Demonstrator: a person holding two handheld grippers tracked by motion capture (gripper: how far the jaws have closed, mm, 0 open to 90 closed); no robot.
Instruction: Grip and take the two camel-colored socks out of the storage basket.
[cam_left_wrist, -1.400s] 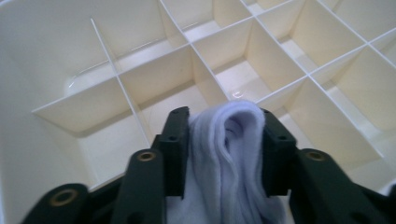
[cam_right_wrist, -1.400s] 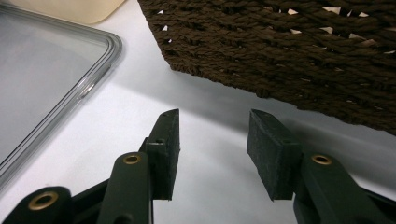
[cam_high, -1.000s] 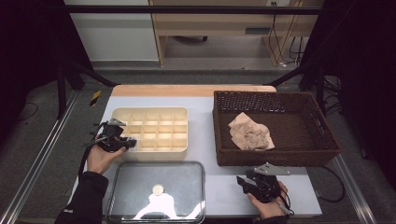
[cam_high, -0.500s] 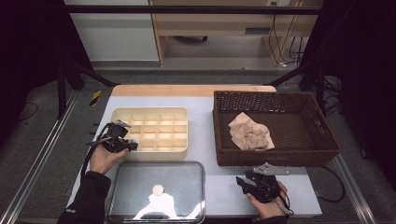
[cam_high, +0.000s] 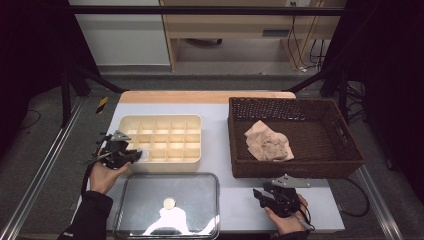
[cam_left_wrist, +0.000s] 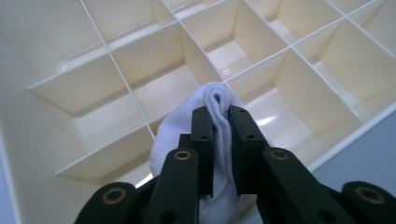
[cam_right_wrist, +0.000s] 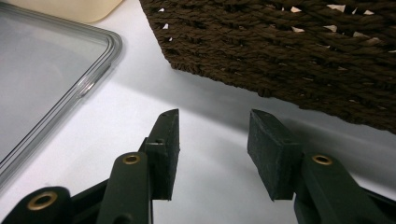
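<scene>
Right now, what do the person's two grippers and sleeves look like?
Both the left gripper and the right gripper are black, each topped by a grey three-cornered plate. Their jaws are flat black blocks on arms with brass-coloured rivets. A dark cable trails from the right gripper. The left forearm wears a dark sleeve.

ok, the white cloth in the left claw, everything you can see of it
The cloth is white, soft-looking fabric, bunched into a rounded wad with a fold ridge at its top. The left claw has just been closing and now pinches that fold between its black pads. The wad hangs over the cream divided tray, at a front-row compartment near a divider. In the high view it shows as a small white patch at the tray's near-left corner.
</scene>
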